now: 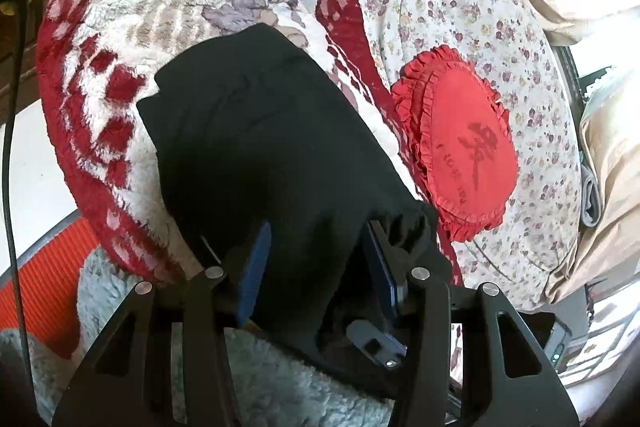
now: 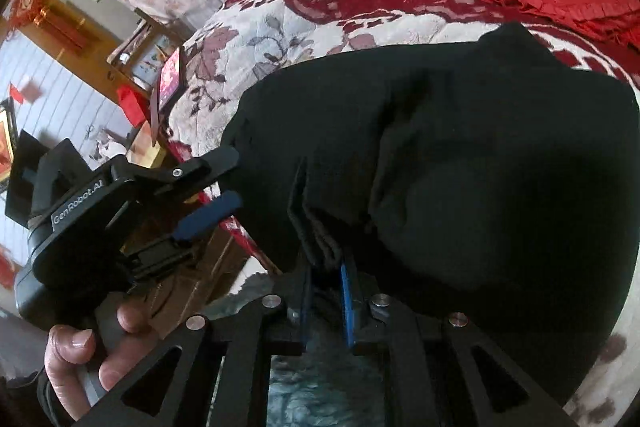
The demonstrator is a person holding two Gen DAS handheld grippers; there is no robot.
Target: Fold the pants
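Note:
The black pants (image 1: pixel 248 131) lie bunched in thick folds on a red-and-white floral blanket (image 1: pixel 132 27). In the left wrist view my left gripper (image 1: pixel 318 231) has its blue pads (image 1: pixel 254 267) on either side of a thick fold at the near edge and is shut on it. The right wrist view shows the pants (image 2: pixel 460 167) filling the middle. There my right gripper (image 2: pixel 326 267) is shut on several stacked layers at the near edge. The left gripper (image 2: pixel 236 179) sits at the pants' left edge, held by a person's hand (image 2: pixel 92 355).
A red frilled heart cushion (image 1: pixel 460 143) lies just right of the pants on a small-flowered sheet (image 1: pixel 460 7). Grey fluffy fabric (image 1: pixel 280 379) lies under the grippers. An orange mat (image 1: pixel 44 267) and a black cable (image 1: pixel 12 147) lie off the bed's left edge. Wooden furniture (image 2: pixel 132 67) stands beside the bed.

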